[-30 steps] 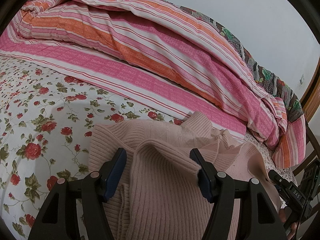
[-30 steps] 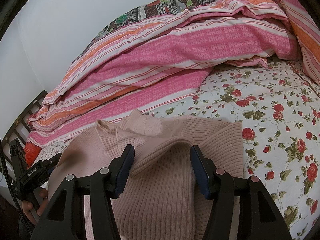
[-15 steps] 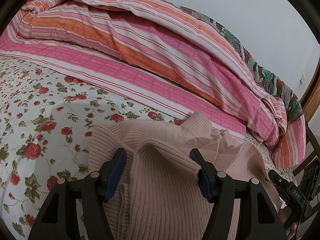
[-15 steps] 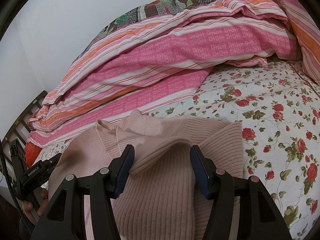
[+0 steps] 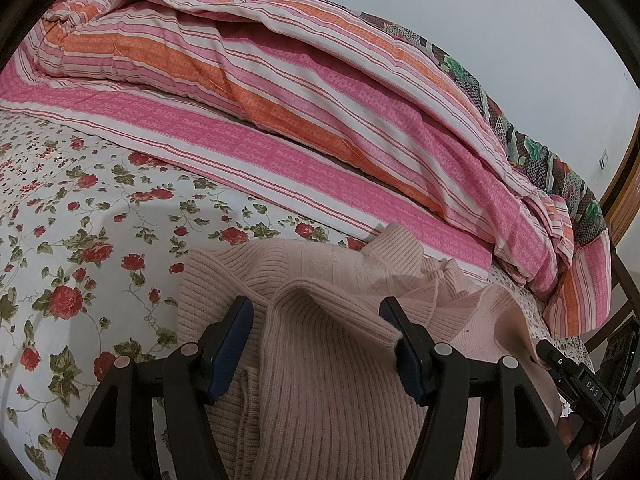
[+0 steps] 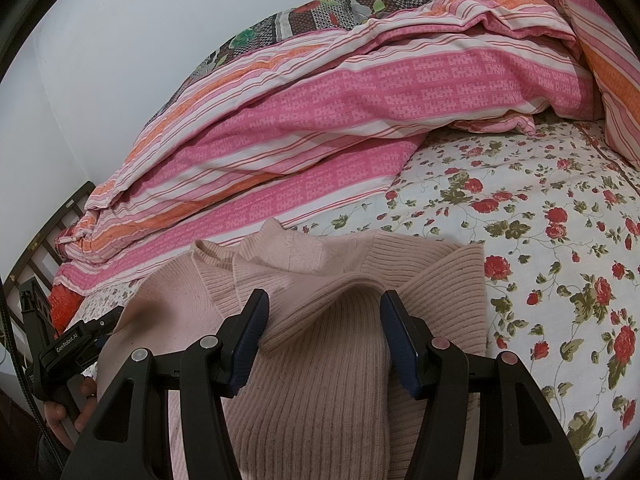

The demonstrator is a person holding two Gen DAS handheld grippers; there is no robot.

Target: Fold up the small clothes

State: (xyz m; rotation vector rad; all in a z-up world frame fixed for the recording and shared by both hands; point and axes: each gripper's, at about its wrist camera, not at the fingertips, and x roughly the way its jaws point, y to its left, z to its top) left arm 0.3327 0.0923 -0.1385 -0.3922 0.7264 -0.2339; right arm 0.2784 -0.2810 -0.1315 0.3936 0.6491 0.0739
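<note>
Left wrist view: the left gripper [image 5: 318,340] is hovering spread wide over the pink sweater [image 5: 320,380] filling the lower centre, on the floral sheet [image 5: 80,240].

Right wrist view: the right gripper [image 6: 324,336] is likewise gaping over the sweater [image 6: 312,392] at bottom centre, the striped quilt [image 6: 320,120] lying above.

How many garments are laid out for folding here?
1: a pink ribbed sweater on the floral sheet, bunched between both open grippers. Others could be hidden under the striped quilt.

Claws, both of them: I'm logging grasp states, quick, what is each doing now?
Left claw: open, fingers astride a raised fold of the pink sweater, not pinching.
Right claw: open, likewise astride the sweater.
</note>
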